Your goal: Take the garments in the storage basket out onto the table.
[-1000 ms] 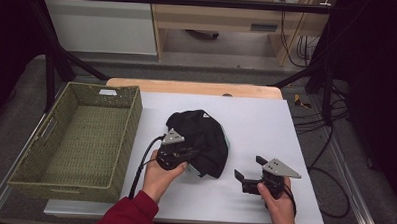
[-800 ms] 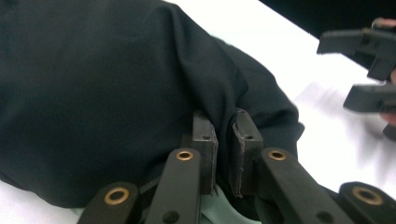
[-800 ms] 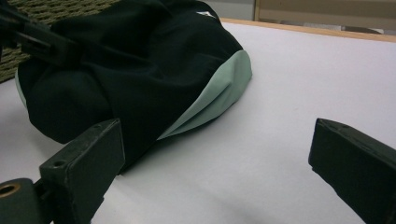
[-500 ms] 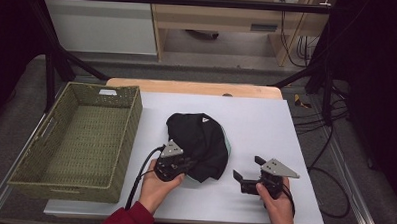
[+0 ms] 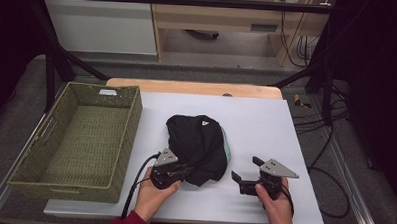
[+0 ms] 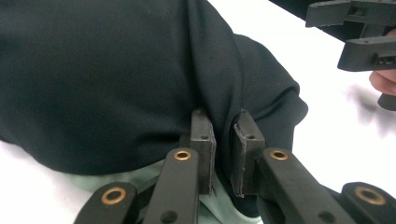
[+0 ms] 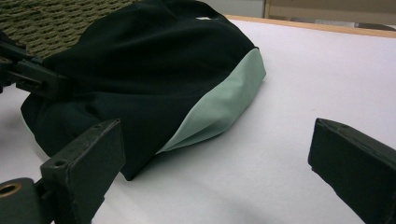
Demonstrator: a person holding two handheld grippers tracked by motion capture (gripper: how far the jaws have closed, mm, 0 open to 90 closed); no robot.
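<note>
garment (image 5: 198, 144), black with mint lining, bunched mid-table (image 5: 266, 119), right of wicker basket (image 5: 75, 137). left gripper (image 6: 223, 154) pinching near-left fold. right gripper (image 7: 215, 163) spread wide, garment ahead-left, untouched, just beside.

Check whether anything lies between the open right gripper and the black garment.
Nothing visible does: bare white table lies between the right gripper and the black garment, whose near edge the left gripper pinches.
</note>
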